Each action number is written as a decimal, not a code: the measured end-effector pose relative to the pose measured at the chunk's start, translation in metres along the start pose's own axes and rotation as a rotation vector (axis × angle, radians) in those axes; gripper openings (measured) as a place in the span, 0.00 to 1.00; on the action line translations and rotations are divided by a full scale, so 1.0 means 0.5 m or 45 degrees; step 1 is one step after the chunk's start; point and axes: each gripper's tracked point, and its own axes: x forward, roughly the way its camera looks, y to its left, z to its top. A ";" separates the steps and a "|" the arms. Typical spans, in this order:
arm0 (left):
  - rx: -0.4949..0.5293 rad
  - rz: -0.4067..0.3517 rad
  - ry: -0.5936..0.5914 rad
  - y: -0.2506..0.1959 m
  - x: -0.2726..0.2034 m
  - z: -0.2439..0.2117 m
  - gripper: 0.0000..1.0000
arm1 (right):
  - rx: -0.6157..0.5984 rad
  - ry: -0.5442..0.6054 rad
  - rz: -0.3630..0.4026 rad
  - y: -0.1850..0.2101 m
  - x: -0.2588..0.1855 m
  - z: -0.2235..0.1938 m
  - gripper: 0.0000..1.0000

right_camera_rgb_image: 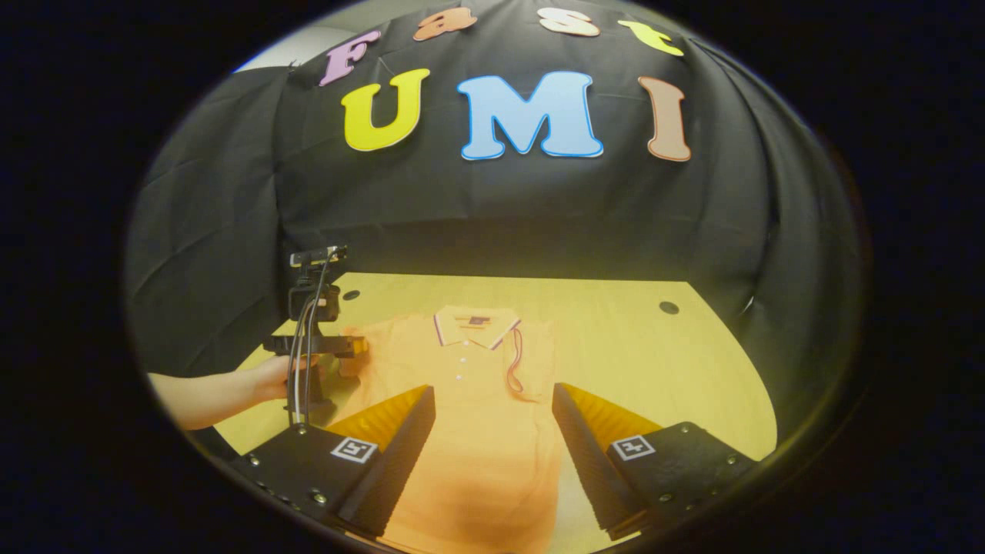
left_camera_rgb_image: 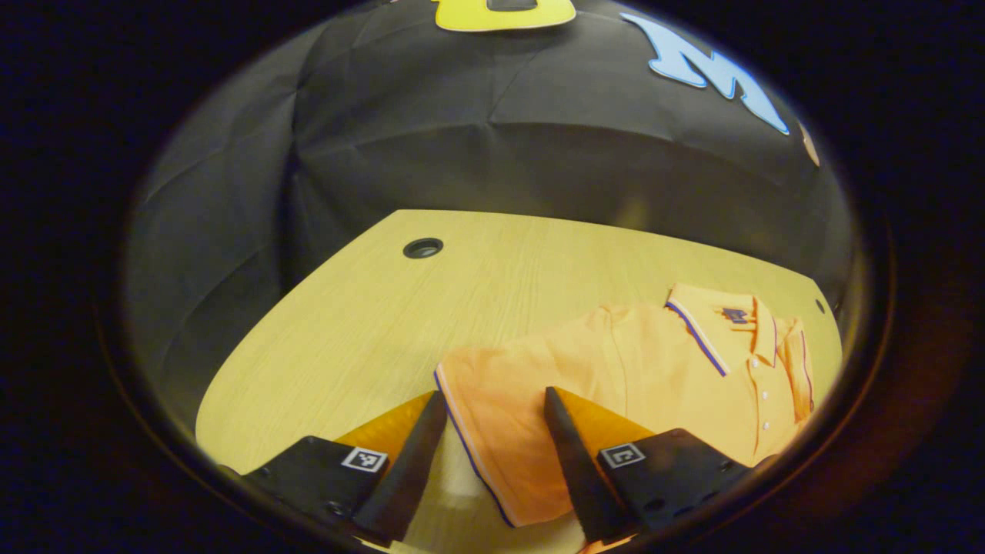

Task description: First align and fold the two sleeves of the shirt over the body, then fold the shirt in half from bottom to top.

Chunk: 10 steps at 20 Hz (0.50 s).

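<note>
Light wood-grain table [left_camera_rgb_image: 369, 323], curved front edge, dark round cable grommet [left_camera_rgb_image: 422, 248] near the back-left corner in the left gripper view; the right gripper view showed another grommet [right_camera_rgb_image: 669, 308] at the back right. One thing lay on it: an orange polo shirt [left_camera_rgb_image: 616, 369], flat, collar toward the back wall, button placket facing up, striped trim on collar and sleeve cuff. In the right gripper view one sleeve looked already folded over the body.

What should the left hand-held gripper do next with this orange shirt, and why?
Probably lower the left hand-held gripper and close on the sleeve lying flat between its open fingers. In the right gripper view the other sleeve looks already folded onto the shirt, so this one seems left to fold over the body.
</note>
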 end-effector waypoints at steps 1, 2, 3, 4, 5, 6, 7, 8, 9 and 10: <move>0.006 -0.009 0.001 -0.006 0.002 -0.001 0.70 | 0.004 0.003 0.003 0.000 0.002 -0.002 0.95; 0.008 -0.009 0.003 -0.012 0.003 -0.001 0.58 | 0.008 0.007 0.005 0.000 0.003 -0.007 0.95; 0.013 -0.014 0.005 -0.016 0.002 -0.001 0.46 | 0.013 0.009 0.006 -0.001 0.004 -0.007 0.95; 0.022 -0.008 0.008 -0.018 0.002 -0.001 0.38 | 0.018 0.009 0.005 -0.003 0.002 -0.007 0.95; 0.046 -0.009 0.013 -0.021 0.001 -0.001 0.23 | 0.022 0.007 0.002 -0.007 -0.001 -0.006 0.95; 0.065 -0.010 0.019 -0.025 0.004 -0.001 0.22 | 0.025 0.005 -0.001 -0.009 0.000 -0.009 0.95; 0.085 -0.003 0.024 -0.026 0.000 -0.001 0.12 | 0.027 0.004 -0.006 -0.012 0.001 -0.008 0.95; 0.094 0.002 0.015 -0.029 -0.004 0.006 0.13 | 0.029 0.002 -0.012 -0.017 -0.003 -0.009 0.95; 0.096 0.001 -0.001 -0.034 -0.012 0.016 0.12 | 0.034 0.002 -0.017 -0.020 -0.004 -0.010 0.95; 0.097 -0.001 -0.022 -0.040 -0.019 0.028 0.12 | 0.039 0.002 -0.021 -0.024 -0.006 -0.013 0.95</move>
